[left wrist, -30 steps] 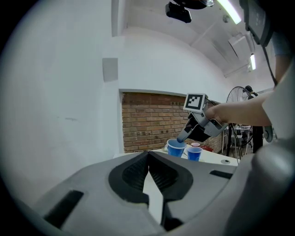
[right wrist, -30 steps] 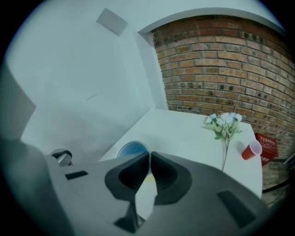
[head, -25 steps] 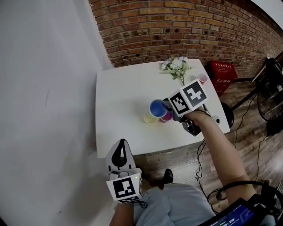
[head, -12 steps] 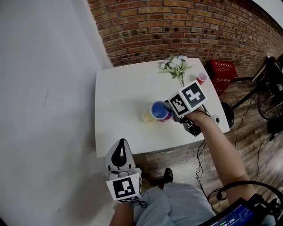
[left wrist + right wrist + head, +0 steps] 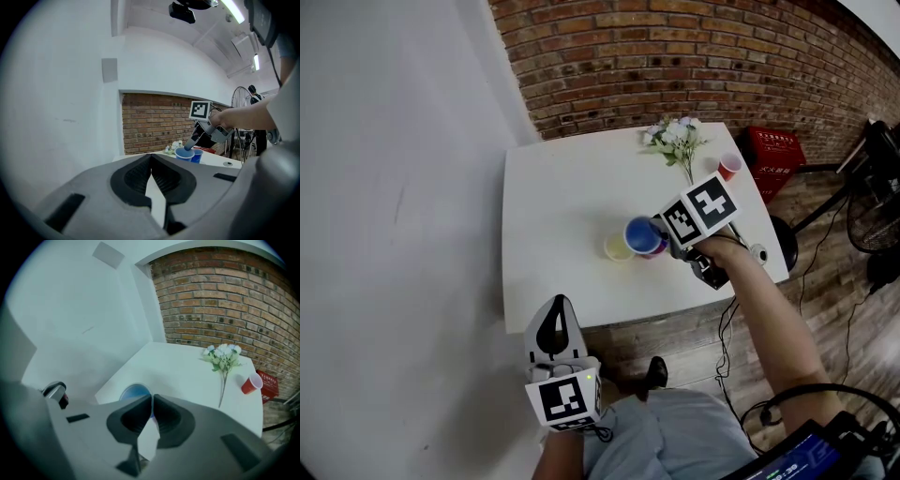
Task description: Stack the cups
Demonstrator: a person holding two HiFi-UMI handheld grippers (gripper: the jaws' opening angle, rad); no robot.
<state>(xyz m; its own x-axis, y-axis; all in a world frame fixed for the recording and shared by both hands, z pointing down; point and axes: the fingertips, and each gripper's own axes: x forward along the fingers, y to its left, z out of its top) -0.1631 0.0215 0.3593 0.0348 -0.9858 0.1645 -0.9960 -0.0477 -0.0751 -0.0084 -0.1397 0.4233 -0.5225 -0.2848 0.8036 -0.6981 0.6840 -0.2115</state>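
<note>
The right hand-held gripper [image 5: 657,230] is clenched on the rim of the blue cup [image 5: 642,234], its jaws pinched on the cup's near wall with the open mouth facing up. That cup sits out over the middle of the white tabletop [image 5: 553,206], well on the near side of the spray of flowers [image 5: 675,141], towards the person. Under and just beside it, on the side away from the wall, a purple cup [image 5: 656,250] peeks out. It looks as if the blue one is directly above it, though I cannot tell whether the two touch. A yellow cup [image 5: 617,248] stands upright just beside them, also well nearer the person than the flowers. A red cup [image 5: 730,166] lies tipped on its side near the flowers' stems, towards the tabletop's right edge.

The left hand-held gripper [image 5: 557,304] is clenched on nothing, its jaws pressed together. It is held off the near edge of the tabletop, far from the flowers and well apart from every cup. A red crate [image 5: 778,155] stands on the wooden floor beyond the flowers' side of the tabletop.
</note>
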